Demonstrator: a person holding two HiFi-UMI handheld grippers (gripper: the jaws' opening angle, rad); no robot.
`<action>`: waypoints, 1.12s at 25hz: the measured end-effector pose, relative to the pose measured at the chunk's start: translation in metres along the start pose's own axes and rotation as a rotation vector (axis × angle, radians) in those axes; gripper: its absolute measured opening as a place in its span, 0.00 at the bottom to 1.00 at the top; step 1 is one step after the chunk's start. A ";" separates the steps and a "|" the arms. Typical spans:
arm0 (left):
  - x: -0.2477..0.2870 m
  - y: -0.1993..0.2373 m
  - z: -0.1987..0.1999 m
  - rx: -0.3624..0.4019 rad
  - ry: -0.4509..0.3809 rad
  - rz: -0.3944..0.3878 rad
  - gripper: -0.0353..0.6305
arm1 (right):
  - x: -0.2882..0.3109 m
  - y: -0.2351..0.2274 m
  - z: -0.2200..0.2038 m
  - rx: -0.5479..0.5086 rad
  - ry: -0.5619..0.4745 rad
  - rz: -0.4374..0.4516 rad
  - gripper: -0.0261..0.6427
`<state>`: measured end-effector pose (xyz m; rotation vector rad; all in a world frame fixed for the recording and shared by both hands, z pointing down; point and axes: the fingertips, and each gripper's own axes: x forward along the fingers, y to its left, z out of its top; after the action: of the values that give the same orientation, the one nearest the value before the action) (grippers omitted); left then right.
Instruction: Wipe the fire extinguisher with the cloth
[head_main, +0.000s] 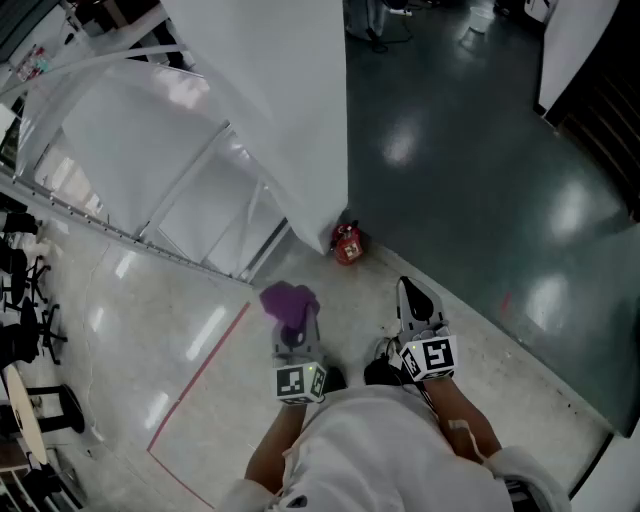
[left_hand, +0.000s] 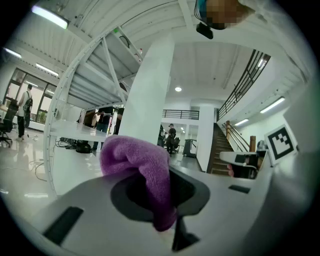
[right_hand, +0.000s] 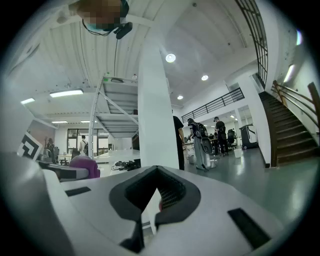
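Left gripper (head_main: 296, 332): fingers clenched on a bunched purple cloth (left_hand: 142, 165), whose loose folds spill over the top.
Right gripper (head_main: 412, 300): fingers pressed together with nothing between them.
Cloth feel: probably soft, light and limp. The pinch near its middle leaves enough free fold to rub with.
Fire extinguisher (head_main: 347, 243): small and red, just above the centre of the head view. It stands on the floor (head_main: 200, 330) against the foot of the white pillar (head_main: 290, 120), ahead of both grippers and apart from them.
Extinguisher feel: likely heavy and rigid with a smooth painted shell. It may rock or tip under a sideways rub.
Where to hold: the neck or handle on top looks best for the empty right gripper, though its detail is too small to make out.
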<state>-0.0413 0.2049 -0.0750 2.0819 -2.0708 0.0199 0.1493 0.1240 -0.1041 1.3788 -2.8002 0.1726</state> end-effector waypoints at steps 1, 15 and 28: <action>0.000 0.000 0.000 0.004 0.003 -0.004 0.14 | 0.000 0.000 -0.002 0.004 0.002 -0.002 0.06; 0.009 -0.017 -0.002 0.026 0.006 -0.055 0.14 | 0.003 -0.011 0.005 0.001 -0.018 -0.002 0.06; 0.043 -0.030 -0.008 0.070 -0.033 -0.053 0.14 | 0.019 -0.042 0.004 0.009 -0.043 0.051 0.06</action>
<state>-0.0095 0.1637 -0.0643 2.1909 -2.0613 0.0513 0.1713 0.0828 -0.1029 1.3293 -2.8747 0.1591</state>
